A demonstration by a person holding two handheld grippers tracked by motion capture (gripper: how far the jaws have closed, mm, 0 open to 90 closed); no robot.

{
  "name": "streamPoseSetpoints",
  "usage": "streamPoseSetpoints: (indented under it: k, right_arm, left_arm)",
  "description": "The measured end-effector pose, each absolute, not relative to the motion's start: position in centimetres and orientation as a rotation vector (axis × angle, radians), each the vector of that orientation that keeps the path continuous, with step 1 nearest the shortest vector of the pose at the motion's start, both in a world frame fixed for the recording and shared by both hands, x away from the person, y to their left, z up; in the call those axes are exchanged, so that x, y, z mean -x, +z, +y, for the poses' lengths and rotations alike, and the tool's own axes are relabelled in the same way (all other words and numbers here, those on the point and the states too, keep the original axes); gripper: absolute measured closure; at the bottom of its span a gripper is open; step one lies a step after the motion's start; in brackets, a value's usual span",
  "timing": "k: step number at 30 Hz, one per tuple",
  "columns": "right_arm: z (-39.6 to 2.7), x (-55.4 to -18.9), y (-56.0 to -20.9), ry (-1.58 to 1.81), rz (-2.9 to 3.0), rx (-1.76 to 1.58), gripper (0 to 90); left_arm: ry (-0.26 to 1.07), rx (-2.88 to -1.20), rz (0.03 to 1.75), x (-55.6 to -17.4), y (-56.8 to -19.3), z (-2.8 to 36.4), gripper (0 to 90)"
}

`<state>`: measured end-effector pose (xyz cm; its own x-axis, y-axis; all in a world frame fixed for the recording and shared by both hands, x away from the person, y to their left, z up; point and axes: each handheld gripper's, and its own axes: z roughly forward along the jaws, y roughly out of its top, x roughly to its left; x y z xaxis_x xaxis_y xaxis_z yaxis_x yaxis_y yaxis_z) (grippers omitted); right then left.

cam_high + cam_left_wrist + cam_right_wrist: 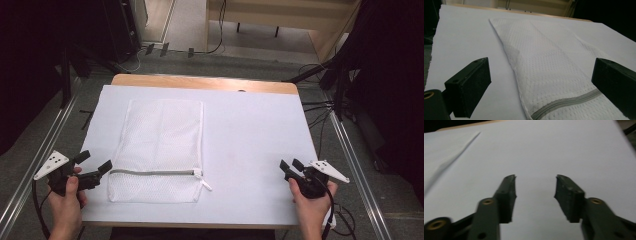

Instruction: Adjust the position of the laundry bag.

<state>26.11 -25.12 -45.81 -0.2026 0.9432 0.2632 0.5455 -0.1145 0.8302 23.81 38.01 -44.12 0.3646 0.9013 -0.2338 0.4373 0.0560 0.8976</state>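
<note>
- Mesh bag: we see one, white, flat, grey zipper closed, on the desk's left half.
- Left claw beside it, open wide, empty.
- Right claw well apart, open, empty.

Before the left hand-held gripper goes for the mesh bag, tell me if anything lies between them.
Nothing visible does. The left hand-held gripper is open beside the left edge of the white mesh bag, near its grey zipper, with bare white table cover between them. In the left gripper view the bag lies just ahead of the jaws.
</note>
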Motion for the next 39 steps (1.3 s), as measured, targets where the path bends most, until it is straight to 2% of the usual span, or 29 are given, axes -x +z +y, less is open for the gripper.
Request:
streamPoseSetpoints:
  k: [2,5,6,7,8,9,12,14,16,19,31,34,35,36,38,39]
  right_arm:
    - [-24.4,-26.1,-45.6,1.267,1.772,-1.643,57.1]
    - [-20.4,-26.5,-44.8,1.226,1.857,-1.559,55.7]
    - [-20.4,-26.5,-44.8,1.226,1.857,-1.559,55.7]
    - [-18.2,-27.0,-44.5,1.186,1.905,-1.536,54.4]
    - [-18.2,-27.0,-44.5,1.186,1.905,-1.536,54.4]
    - [-16.1,-27.3,-44.4,1.16,1.939,-1.524,52.6]
    - [-14.2,-27.8,-44.3,1.169,1.967,-1.521,50.5]
    - [-11.5,-28.5,-44.3,1.2,2.015,-1.529,49.7]
    - [-10.6,-28.7,-44.3,1.208,2.034,-1.529,50.3]
    - [-7.5,-29.2,-44.9,1.228,2.109,-1.509,57.8]
    - [-2.1,-31.3,-46.6,1.254,2.211,-1.558,62.2]
    - [-1.5,-31.6,-47.0,1.209,2.214,-1.59,66.8]
    - [-1.3,-31.8,-47.3,1.211,2.222,-1.621,77.9]
    - [-1.3,-31.9,-47.5,1.219,2.236,-1.622,82.8]
    - [-1.3,-31.9,-47.5,1.239,2.252,-1.616,89.6]
    - [-1.3,-31.9,-47.4,1.241,2.244,-1.62,90.0]
  left_arm:
    - [0.535,-1.559,1.244,-23.9,-44.2,38.0,2.2]
    - [0.543,-1.561,1.249,-24.2,-44.3,37.6,4.7]
    - [0.543,-1.561,1.249,-24.2,-44.3,37.6,5.4]
    - [0.544,-1.57,1.245,-24.3,-44.4,37.5,5.5]
    - [0.544,-1.57,1.245,-24.3,-44.4,37.5,5.4]
    - [0.547,-1.577,1.244,-24.2,-44.4,37.3,5.5]
    - [0.547,-1.591,1.238,-24.2,-44.5,37.3,5.5]
    - [0.547,-1.607,1.235,-24.1,-44.6,37.2,5.5]
    - [0.549,-1.607,1.235,-24.1,-44.6,37.1,6.2]
    - [0.543,-1.627,1.232,-24.1,-44.8,37.0,6.2]
    - [0.547,-1.641,1.25,-24.1,-44.9,36.8,6.6]
    - [0.541,-1.642,1.254,-24.1,-45.0,36.8,6.6]
    - [0.539,-1.646,1.256,-24.2,-45.0,36.8,6.6]
    - [0.538,-1.645,1.256,-24.2,-45.1,36.8,6.6]
    - [0.538,-1.649,1.258,-24.2,-45.1,36.8,6.6]
    - [0.543,-1.65,1.264,-24.3,-45.1,36.8,7.2]
